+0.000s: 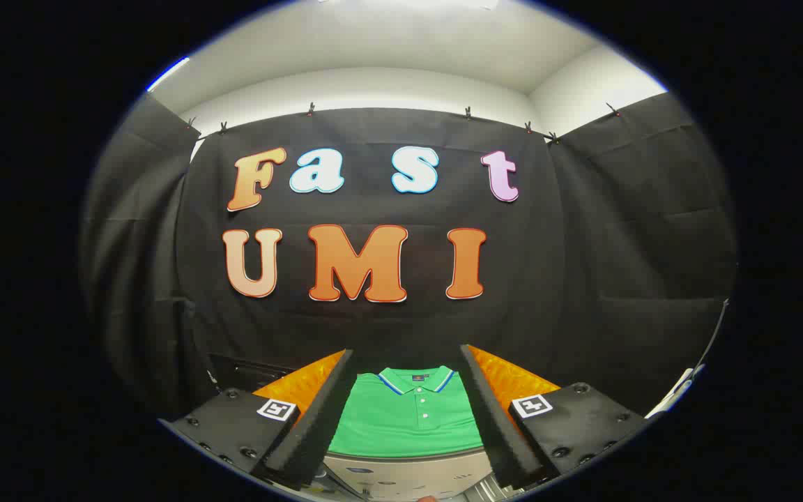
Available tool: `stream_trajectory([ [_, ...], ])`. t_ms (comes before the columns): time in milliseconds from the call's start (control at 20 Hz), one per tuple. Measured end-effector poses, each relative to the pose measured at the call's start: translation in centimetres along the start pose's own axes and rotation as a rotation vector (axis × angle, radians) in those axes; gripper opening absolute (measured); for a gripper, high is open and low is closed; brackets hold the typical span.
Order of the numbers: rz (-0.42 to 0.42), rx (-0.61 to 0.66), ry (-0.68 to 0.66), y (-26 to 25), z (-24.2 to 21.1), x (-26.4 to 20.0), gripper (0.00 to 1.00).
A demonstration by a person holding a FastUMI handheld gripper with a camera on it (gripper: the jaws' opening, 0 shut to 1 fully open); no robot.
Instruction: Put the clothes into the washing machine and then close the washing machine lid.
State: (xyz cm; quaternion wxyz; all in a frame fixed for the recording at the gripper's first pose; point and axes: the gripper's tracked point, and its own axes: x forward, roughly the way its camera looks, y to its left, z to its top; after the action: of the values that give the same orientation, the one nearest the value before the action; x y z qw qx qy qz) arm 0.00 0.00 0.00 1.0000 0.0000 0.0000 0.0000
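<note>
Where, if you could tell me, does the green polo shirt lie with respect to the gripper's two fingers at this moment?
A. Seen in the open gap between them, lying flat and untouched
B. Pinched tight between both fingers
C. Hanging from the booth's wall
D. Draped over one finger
A: the green polo shirt lies flat, collar away from the camera, in the wide gap of the open gripper, and neither finger presses on it.

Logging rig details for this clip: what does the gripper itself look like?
The gripper has two long black foam-padded fingers with orange outer sides. Each sits on a black bolted block bearing a square black-and-white marker.
</note>
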Motion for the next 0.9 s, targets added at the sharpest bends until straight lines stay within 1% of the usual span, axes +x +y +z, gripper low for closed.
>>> stream_trajectory([
  [350, 0.018, -0.003, 0.001, 0.36, 0.5, 0.1, 0.97],
  [600, 0.014, -0.017, 0.008, -0.05, -0.03, 0.29, 0.97],
  [900, 0.018, -0.03, 0.006, 0.51, 0.4, 0.31, 0.97],
])
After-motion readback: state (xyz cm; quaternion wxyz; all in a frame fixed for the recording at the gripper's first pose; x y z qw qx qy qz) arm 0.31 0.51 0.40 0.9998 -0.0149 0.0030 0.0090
